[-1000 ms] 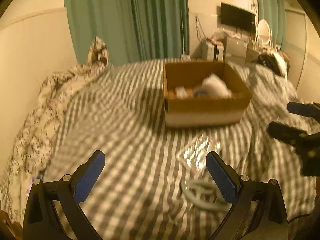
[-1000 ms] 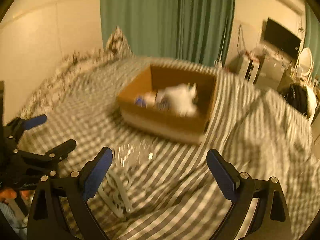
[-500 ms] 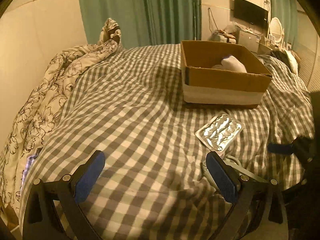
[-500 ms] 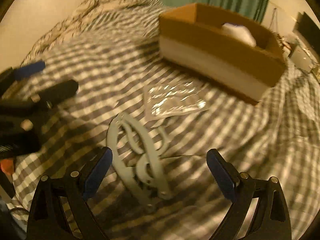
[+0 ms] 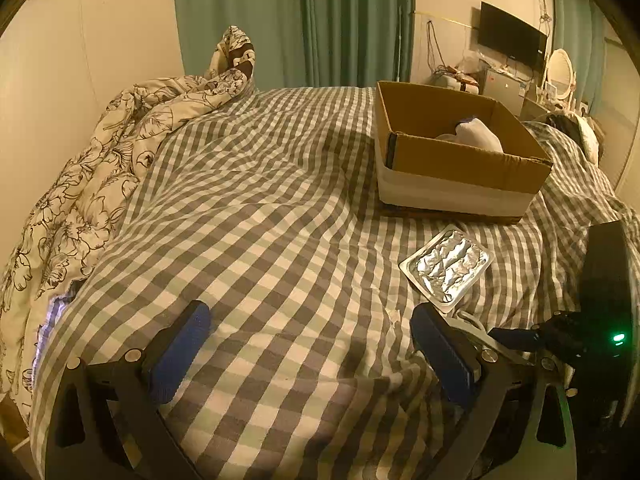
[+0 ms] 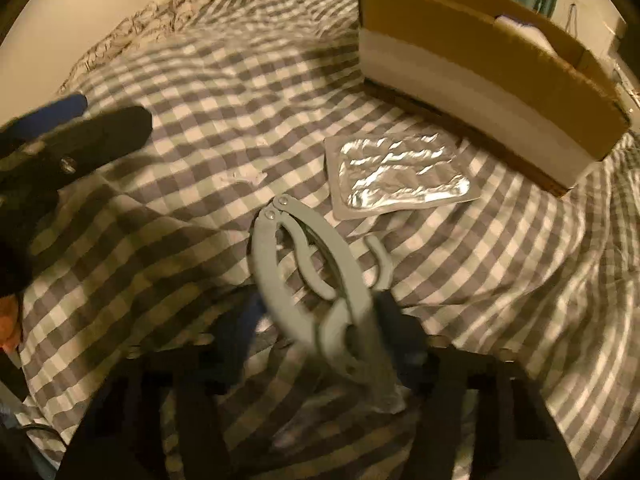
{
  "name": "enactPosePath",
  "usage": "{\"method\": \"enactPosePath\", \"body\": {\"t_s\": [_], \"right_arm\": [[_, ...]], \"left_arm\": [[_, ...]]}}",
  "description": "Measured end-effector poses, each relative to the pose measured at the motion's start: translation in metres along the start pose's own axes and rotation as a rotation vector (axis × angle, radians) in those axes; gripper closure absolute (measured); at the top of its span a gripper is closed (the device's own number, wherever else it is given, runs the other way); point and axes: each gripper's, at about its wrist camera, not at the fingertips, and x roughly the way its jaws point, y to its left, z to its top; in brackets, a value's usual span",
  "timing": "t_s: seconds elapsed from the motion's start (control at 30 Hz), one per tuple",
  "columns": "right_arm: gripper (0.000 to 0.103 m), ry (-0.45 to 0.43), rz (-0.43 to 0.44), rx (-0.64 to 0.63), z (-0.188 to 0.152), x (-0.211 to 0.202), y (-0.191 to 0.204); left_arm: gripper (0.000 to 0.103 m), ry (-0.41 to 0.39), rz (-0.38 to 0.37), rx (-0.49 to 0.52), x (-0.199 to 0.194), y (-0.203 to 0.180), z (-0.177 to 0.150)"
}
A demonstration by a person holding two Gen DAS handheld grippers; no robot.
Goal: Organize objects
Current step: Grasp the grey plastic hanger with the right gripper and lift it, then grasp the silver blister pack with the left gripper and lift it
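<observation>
2 items are lying loose on the bed (image 5: pixel 260 208) before the box (image 5: pixel 460 168): foil pack (image 6: pixel 396 172) untouched, hanger (image 6: pixel 308 272) now being clamped by the right gripper (image 6: pixel 316 320), which was open moments ago; left gripper (image 5: pixel 308 344) idling open, empty.

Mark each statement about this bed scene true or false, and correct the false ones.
1. The foil packet lies inside the cardboard box. False: it lies on the checked bedsheet, in front of the box.
2. The left gripper is open and holds nothing. True.
3. The box is empty. False: a white item sits inside.
4. The grey folding hanger is between the fingers of the right gripper. True.
</observation>
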Motion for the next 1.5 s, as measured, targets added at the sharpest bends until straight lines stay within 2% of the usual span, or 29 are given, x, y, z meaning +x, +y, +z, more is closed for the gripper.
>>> {"method": "enactPosePath", "body": {"t_s": [0.03, 0.33, 0.57, 0.63, 0.8, 1.07, 1.23, 1.33, 1.4, 1.5], "right_arm": [[0.066, -0.017, 0.000, 0.005, -0.001, -0.005, -0.001], [0.072, -0.165, -0.022, 0.102, 0.000, -0.061, -0.036], [0.076, -0.269, -0.100, 0.154, 0.024, -0.099, -0.076], [0.081, -0.283, -0.117, 0.165, 0.029, -0.105, -0.090], [0.081, -0.295, -0.127, 0.191, 0.035, -0.105, -0.115], [0.081, -0.272, -0.054, 0.250, 0.027, -0.085, -0.136], [0.081, -0.270, -0.041, 0.264, 0.025, -0.082, -0.139], [0.081, -0.269, -0.051, 0.274, 0.022, -0.082, -0.140], [0.081, -0.276, -0.062, 0.277, 0.020, -0.084, -0.140], [0.081, -0.289, -0.083, 0.275, 0.018, -0.090, -0.137]], "left_arm": [[0.000, 0.001, 0.004, 0.001, 0.000, 0.000, 0.000], [0.000, 0.017, 0.031, 0.053, 0.004, -0.016, 0.008], [0.000, 0.028, -0.061, 0.142, 0.026, -0.059, 0.026], [0.000, 0.040, -0.090, 0.181, 0.038, -0.076, 0.031], [0.000, 0.092, -0.162, 0.245, 0.075, -0.110, 0.037], [0.000, 0.219, -0.206, 0.261, 0.129, -0.121, 0.033], [0.000, 0.257, -0.241, 0.256, 0.147, -0.124, 0.033], [0.007, 0.255, -0.255, 0.262, 0.146, -0.124, 0.033], [0.026, 0.246, -0.275, 0.275, 0.140, -0.125, 0.031], [0.029, 0.225, -0.261, 0.299, 0.129, -0.126, 0.029]]}}
